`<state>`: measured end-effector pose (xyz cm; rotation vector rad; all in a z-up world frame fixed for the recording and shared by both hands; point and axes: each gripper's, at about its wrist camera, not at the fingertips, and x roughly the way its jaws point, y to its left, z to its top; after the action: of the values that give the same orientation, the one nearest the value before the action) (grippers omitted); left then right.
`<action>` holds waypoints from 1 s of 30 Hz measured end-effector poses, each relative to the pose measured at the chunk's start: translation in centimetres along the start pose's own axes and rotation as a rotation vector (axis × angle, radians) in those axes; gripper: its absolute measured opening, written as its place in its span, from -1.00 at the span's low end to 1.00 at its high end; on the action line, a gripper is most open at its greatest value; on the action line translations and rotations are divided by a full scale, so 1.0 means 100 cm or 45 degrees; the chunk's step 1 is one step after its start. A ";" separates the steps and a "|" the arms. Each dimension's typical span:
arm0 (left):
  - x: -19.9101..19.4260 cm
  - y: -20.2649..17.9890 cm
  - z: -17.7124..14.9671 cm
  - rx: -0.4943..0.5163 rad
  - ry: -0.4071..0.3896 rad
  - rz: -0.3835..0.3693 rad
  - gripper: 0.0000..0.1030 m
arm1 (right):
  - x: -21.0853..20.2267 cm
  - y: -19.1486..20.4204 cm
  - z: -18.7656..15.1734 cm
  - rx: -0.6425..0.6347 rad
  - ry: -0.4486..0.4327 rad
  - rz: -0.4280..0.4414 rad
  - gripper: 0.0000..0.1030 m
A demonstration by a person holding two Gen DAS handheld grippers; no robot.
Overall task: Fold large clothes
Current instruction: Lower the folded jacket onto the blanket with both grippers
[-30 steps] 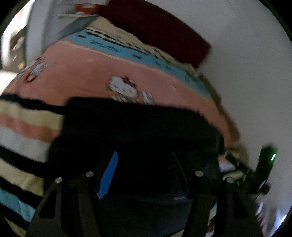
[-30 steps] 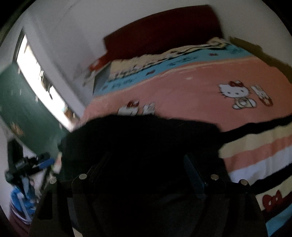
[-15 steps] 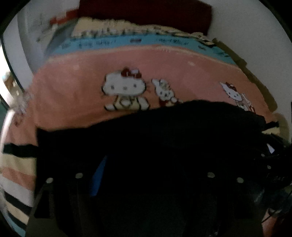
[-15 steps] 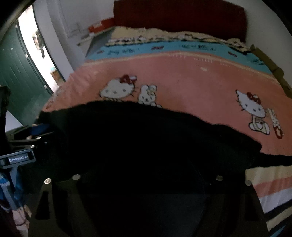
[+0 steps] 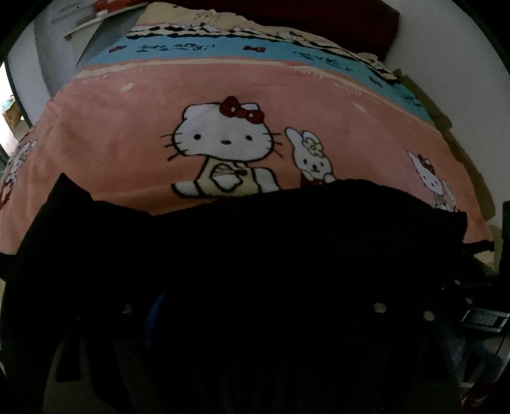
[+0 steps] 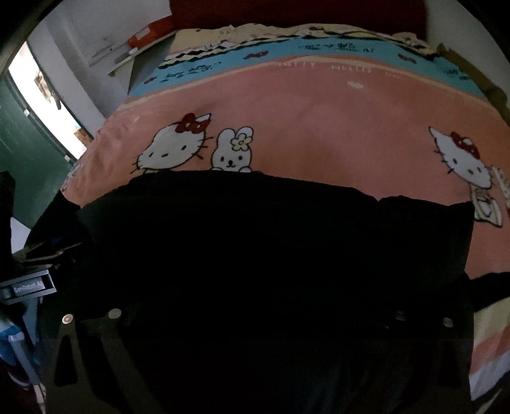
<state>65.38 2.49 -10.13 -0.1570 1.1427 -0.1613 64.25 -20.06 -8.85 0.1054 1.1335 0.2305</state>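
Here a black garment fills the lower half of both wrist views, lying across the near part of a bed covered by a pink cartoon-cat blanket. Its far edge runs unevenly across the middle of each frame, just under the printed cat and rabbit figures. In the left wrist view the left gripper is nearly lost in the dark cloth at the bottom of the frame; its jaws have just been opening and now stand spread wide, with the cloth lying between and under them, though whether any fold touches the pads cannot be told. In the right wrist view the right gripper likewise has just been opening and stands spread over the garment. A dark red headboard sits at the top of the frame, and a green door at the left edge.
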 end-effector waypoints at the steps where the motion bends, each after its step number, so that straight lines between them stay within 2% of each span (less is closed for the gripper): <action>1: 0.002 0.001 0.001 -0.003 -0.003 -0.002 0.74 | 0.002 -0.002 0.001 0.008 -0.003 0.011 0.95; 8: 0.002 -0.001 -0.006 -0.002 -0.024 0.007 0.74 | 0.011 -0.012 -0.001 0.058 -0.030 0.072 0.97; 13: -0.013 -0.007 -0.016 0.022 -0.020 0.058 0.74 | 0.003 -0.006 -0.010 0.049 -0.027 0.032 0.96; 16: -0.037 -0.010 -0.025 0.064 -0.076 0.085 0.74 | -0.015 0.000 -0.014 0.051 -0.013 -0.010 0.96; 21: -0.079 0.013 -0.047 0.068 -0.173 0.116 0.74 | -0.062 0.003 -0.037 0.008 -0.131 -0.050 0.96; 24: -0.071 0.035 -0.053 0.025 -0.128 0.145 0.74 | -0.064 -0.010 -0.050 0.009 -0.134 -0.069 0.96; 25: -0.066 0.041 -0.055 -0.006 -0.116 0.124 0.74 | -0.059 -0.018 -0.052 0.032 -0.125 -0.073 0.96; 27: -0.055 0.051 -0.057 -0.062 -0.101 0.082 0.74 | -0.046 -0.035 -0.056 0.113 -0.109 -0.036 0.97; 30: -0.043 0.048 -0.057 -0.064 -0.112 0.091 0.76 | -0.026 -0.046 -0.059 0.179 -0.098 0.013 0.97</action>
<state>58.66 7.87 -9.67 -0.1659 1.0635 -0.0619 58.48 -25.38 -9.91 0.2431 1.0725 0.1543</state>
